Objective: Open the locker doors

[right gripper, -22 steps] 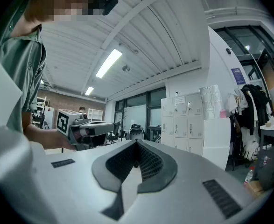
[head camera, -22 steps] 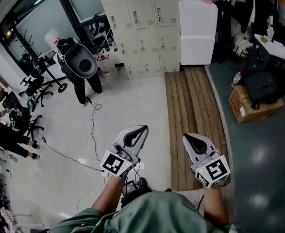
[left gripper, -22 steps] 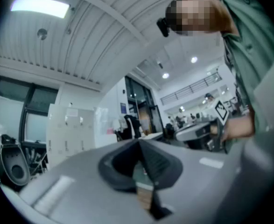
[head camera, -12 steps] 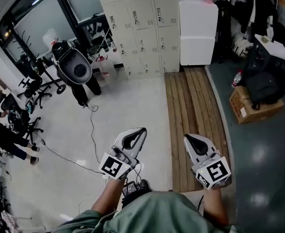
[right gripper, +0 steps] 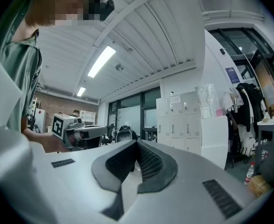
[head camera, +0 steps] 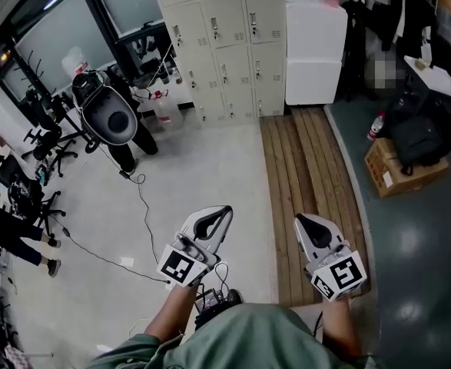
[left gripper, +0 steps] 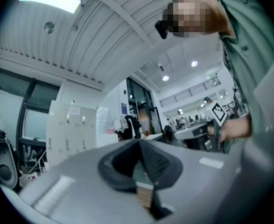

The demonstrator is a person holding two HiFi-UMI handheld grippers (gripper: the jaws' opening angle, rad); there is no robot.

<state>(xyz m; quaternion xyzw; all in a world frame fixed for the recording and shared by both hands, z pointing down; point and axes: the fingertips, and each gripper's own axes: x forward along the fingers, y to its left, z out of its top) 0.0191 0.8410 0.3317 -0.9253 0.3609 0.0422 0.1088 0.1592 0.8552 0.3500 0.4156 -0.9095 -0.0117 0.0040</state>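
The beige lockers (head camera: 225, 44) stand against the far wall with all their doors closed; they also show small in the left gripper view (left gripper: 71, 134) and the right gripper view (right gripper: 179, 125). Both grippers are held low in front of me, far from the lockers. My left gripper (head camera: 223, 212) is shut, its dark pads meeting at a point (left gripper: 139, 143) with nothing between them. My right gripper (head camera: 302, 220) is also shut and holds nothing (right gripper: 137, 144). Each gripper sees the other: the right gripper (left gripper: 218, 118) in the left one's view, the left gripper (right gripper: 76, 129) in the right one's view.
A white cabinet (head camera: 313, 48) stands right of the lockers. A wooden plank strip (head camera: 310, 175) runs toward them. A cardboard box (head camera: 402, 167), a black backpack (head camera: 417, 137) and a bottle (head camera: 376, 124) lie at right. A person carrying a round black device (head camera: 106, 118), a floor cable (head camera: 144, 206) and chairs (head camera: 48, 144) are at left.
The person with the round black device has shifted left, away from the lockers. Both grippers sit slightly lower in the head view, still shut.
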